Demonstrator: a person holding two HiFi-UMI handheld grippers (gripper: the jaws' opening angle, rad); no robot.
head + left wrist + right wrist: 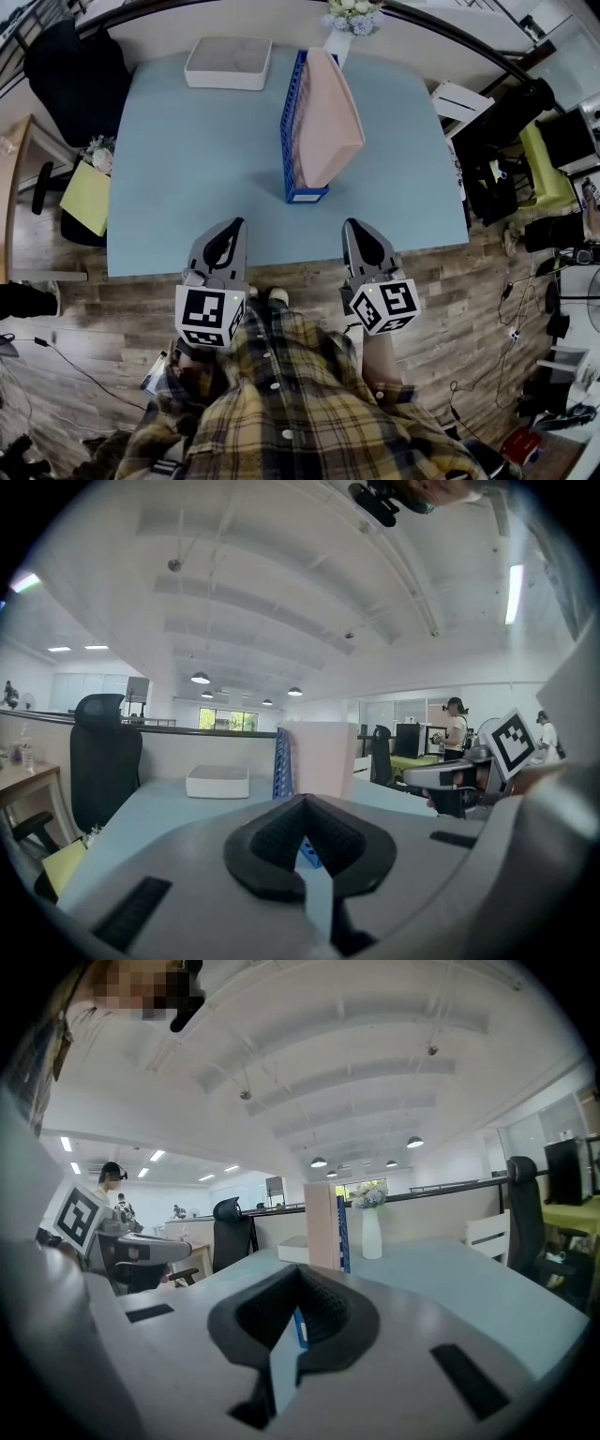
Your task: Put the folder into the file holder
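The pale blue table [187,169] carries the blue file holder [292,131] near its far middle. The pink folder [330,122] is already stood on edge inside it, beside the lattice wall. The placing is therefore judged complete, and the step in hand is only a clean rest. It is done best if both tools are kept low at the near edge, well apart from the holder, so that the light folder is not knocked. Should it need squaring, the holder would best be steadied with one tool while the folder is nudged with the other.

The left tool [236,225] and the right tool [352,225] are held at the table's near edge. The jaws of each are closed together, with nothing between them.

An open office is seen around the table, with a wood-pattern floor [487,281] and other desks. A black office chair [75,75] stands at the far left corner. A flat white box [229,63] lies at the far edge. A vase of flowers [352,19] stands just behind the holder.
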